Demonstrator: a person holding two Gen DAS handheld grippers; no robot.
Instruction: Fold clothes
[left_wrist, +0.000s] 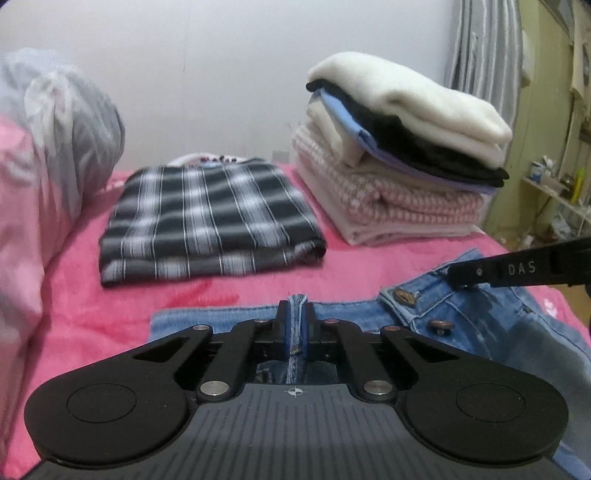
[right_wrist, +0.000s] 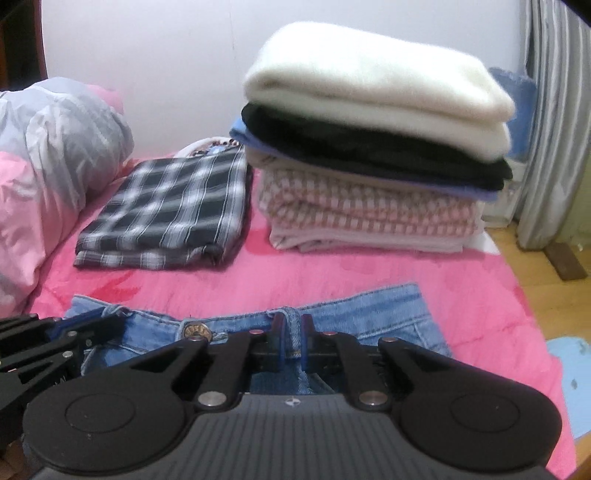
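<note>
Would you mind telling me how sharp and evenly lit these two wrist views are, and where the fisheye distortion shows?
Left wrist view: the left gripper pinching the jeans is crisp, the plaid shirt and clothes stack soft; lighting is flat, and the curtain bows at the edge. Right wrist view: the right gripper is sharp, the stack blurred, corners dark.

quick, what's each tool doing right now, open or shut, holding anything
Left tool: shut on the jeans, at a belt loop.
Right tool: shut on the jeans, at another waistband loop.
</note>
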